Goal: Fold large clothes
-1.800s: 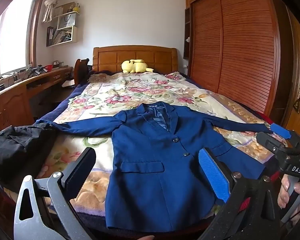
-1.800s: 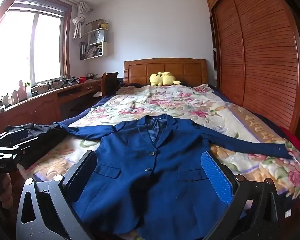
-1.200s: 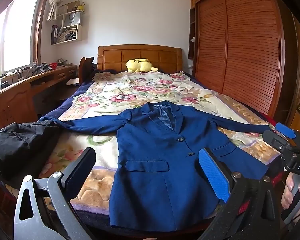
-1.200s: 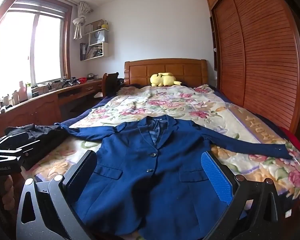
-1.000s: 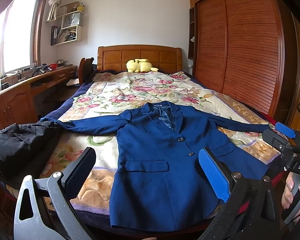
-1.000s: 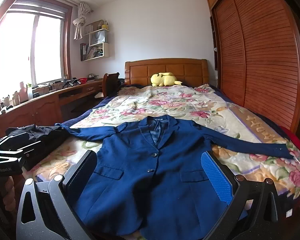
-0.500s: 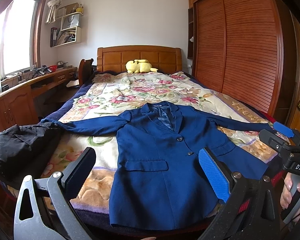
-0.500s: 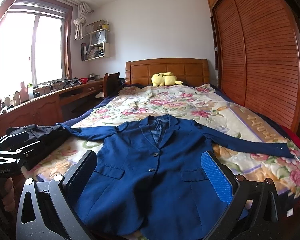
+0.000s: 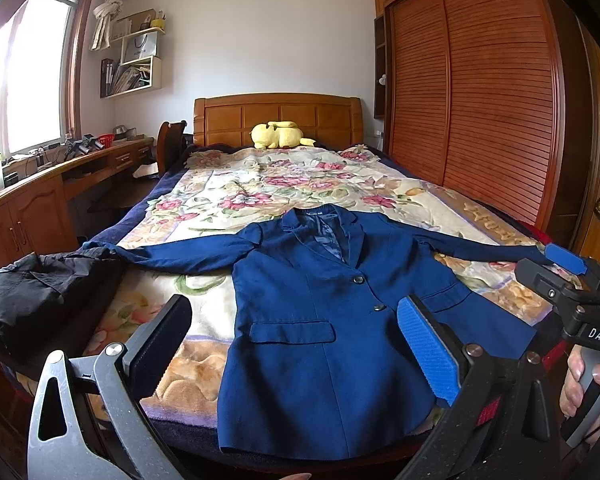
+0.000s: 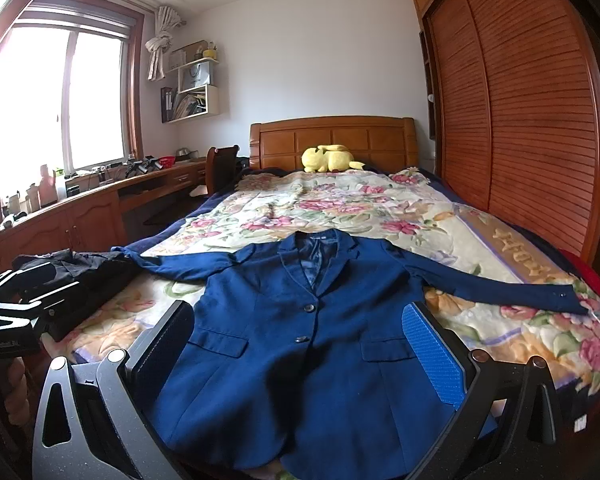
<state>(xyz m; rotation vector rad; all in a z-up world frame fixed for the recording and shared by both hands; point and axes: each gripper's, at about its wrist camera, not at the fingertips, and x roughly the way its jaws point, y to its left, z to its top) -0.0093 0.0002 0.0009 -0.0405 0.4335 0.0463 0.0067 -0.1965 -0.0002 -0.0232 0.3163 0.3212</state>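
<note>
A navy blue blazer lies flat and buttoned on the floral bedspread, front up, collar toward the headboard, both sleeves spread sideways. My left gripper hovers open above the blazer's lower hem, nothing between its fingers. My right gripper is also open, held over the hem near the foot of the bed. In the left wrist view the right gripper appears at the right edge, held by a hand. In the right wrist view the left gripper shows at the left edge.
A black garment lies bunched at the bed's left edge. A yellow plush toy rests by the wooden headboard. A wooden desk runs along the left wall; a slatted wardrobe fills the right.
Both grippers have drifted only slightly; the views shift a little. The blazer lies as before and both grippers stay open.
</note>
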